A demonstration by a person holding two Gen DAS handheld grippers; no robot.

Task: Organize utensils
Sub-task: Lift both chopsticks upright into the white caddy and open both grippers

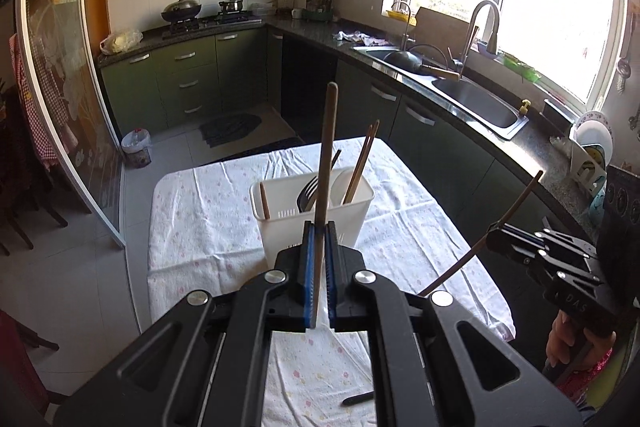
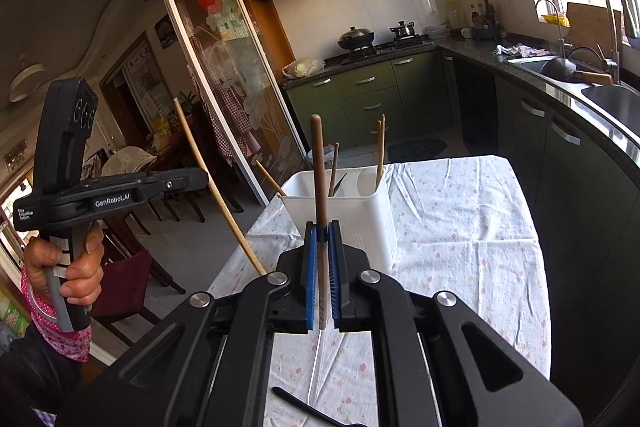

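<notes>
While both tongs, left [image 1: 319,227] and right [image 2: 322,227], stood clamped on wooden chopsticks [image 1: 325,163] above the white caddy [image 1: 312,211] on the tabletop [image 1: 200,219], either tilted stick risked missing its compartment.

We see a white caddy [image 1: 312,215] on a white cloth [image 1: 200,211] sprinkled with small pink and yellow flowers. The chopstick [image 1: 326,155] in our left gripper [image 1: 319,227] is brown wood, as is the chopstick [image 2: 319,171] in our right gripper [image 2: 323,233]; both grippers are black with blue pads [image 2: 311,267]. The cabinets [image 1: 192,75] are olive green with silver handles, under a dark speckled counter [image 1: 536,147]. A sleeve [image 2: 60,331] is pink with a floral print.
</notes>
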